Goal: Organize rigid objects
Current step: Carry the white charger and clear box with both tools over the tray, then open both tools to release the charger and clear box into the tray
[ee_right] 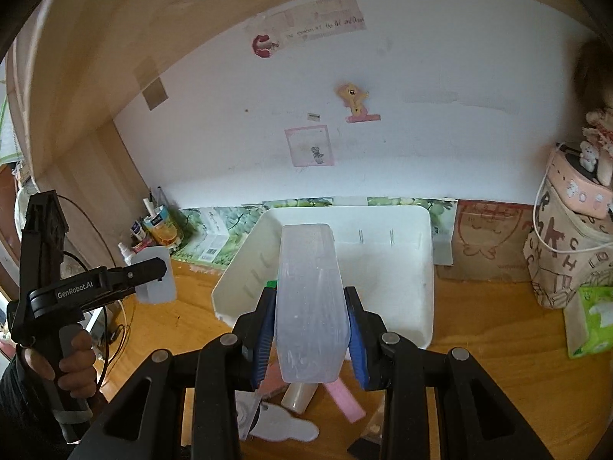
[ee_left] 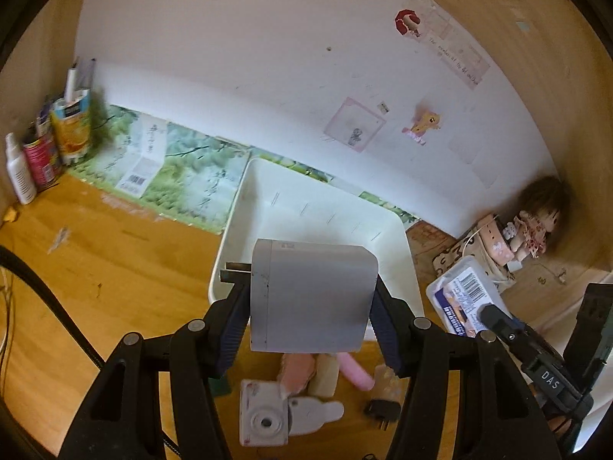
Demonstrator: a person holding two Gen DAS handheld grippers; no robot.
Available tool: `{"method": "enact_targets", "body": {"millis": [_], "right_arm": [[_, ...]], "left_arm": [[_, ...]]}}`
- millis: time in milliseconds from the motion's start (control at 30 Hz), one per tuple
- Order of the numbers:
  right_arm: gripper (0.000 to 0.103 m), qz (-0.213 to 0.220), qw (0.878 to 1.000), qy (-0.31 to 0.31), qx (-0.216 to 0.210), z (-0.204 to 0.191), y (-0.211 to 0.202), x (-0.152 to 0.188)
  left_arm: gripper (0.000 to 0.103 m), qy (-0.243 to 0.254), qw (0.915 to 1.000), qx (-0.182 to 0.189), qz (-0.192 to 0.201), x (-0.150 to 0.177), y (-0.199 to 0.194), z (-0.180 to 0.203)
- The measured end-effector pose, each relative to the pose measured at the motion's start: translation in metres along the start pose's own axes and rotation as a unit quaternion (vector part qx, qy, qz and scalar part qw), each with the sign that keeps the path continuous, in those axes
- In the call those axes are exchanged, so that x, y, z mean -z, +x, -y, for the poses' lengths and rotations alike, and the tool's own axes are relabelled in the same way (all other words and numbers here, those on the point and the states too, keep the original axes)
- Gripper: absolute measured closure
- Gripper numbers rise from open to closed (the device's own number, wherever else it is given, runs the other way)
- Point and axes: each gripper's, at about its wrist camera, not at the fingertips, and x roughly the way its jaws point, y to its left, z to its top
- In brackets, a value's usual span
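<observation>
My left gripper (ee_left: 310,306) is shut on a white power adapter (ee_left: 312,295) with metal prongs, held just above the near edge of a white plastic bin (ee_left: 329,211). My right gripper (ee_right: 308,329) is shut on a clear plastic box (ee_right: 308,303), held upright above the near rim of the same bin (ee_right: 383,268). The left gripper with the adapter (ee_right: 155,281) also shows at the left of the right wrist view. The clear box with a barcode label (ee_left: 463,299) and the right gripper's finger show at the right of the left wrist view.
Small items lie on the wooden desk below the grippers: a white toy camera (ee_left: 262,416), a pink stick (ee_left: 354,372), a black plug (ee_left: 381,410). Bottles and cans (ee_left: 46,145) stand far left. A doll (ee_left: 536,222), a patterned bag (ee_right: 567,253) and a green tissue pack (ee_right: 594,318) are right.
</observation>
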Motion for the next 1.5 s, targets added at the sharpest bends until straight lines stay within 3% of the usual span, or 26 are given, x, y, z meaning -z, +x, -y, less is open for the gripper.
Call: {"method": "enact_targets", "body": {"millis": [633,1267,1367,1500], "right_arm": [[0.069,-0.027,1.0,-0.007,0.004,0.026,0.081,-0.011],[0.068,-0.066,0.997,0.031,0.012,0.053,0.125,-0.004],[0.054,-0.068,0.997,0.033,0.019,0.054,0.126,-0.004],[0.037,-0.061,0.997,0.045,0.016,0.058,0.123,-0.004]], "left_arm": [[0.041,0.054,0.9979,0.025,-0.026,-0.019,0.079,0.012],[0.04,0.056,0.9954,-0.017,-0.076,-0.013,0.127,0.007],[0.039,0.048,0.9945,-0.032,-0.088,-0.012,0.132,0.003],[0.018,0.032,0.9966,-0.032,-0.068,-0.014,0.125,0.0]]}}
